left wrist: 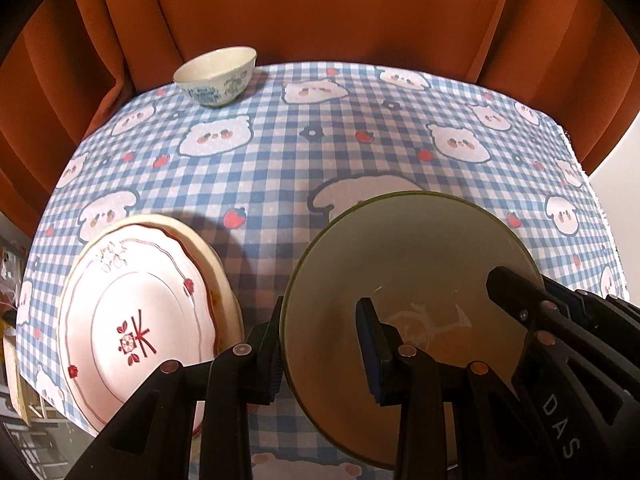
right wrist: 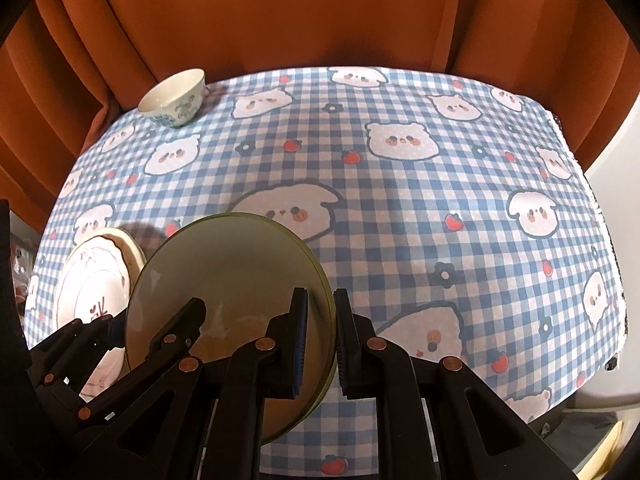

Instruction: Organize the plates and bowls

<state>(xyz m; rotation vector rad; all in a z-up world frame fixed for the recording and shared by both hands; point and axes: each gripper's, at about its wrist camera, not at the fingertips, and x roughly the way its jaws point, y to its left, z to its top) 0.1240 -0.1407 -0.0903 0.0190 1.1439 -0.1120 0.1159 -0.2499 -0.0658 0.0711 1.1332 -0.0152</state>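
Note:
Both grippers hold one green-rimmed cream bowl (left wrist: 408, 264) above the checked tablecloth. My left gripper (left wrist: 320, 344) straddles its left rim, one finger outside and one inside. My right gripper (right wrist: 320, 340) clamps the right rim of the bowl (right wrist: 224, 264); its finger also shows inside the bowl in the left wrist view (left wrist: 516, 296). A stack of white plates with red flower print (left wrist: 144, 312) lies at the near left, also in the right wrist view (right wrist: 92, 280). A small white bowl with blue-green pattern (left wrist: 218, 76) stands at the far left edge, seen again in the right wrist view (right wrist: 174, 98).
The table carries a blue-white checked cloth with cartoon animals (right wrist: 400, 184). An orange curtain (left wrist: 320, 8) hangs right behind the table's far edge. The cloth's right edge (right wrist: 600, 216) drops off beside a pale wall.

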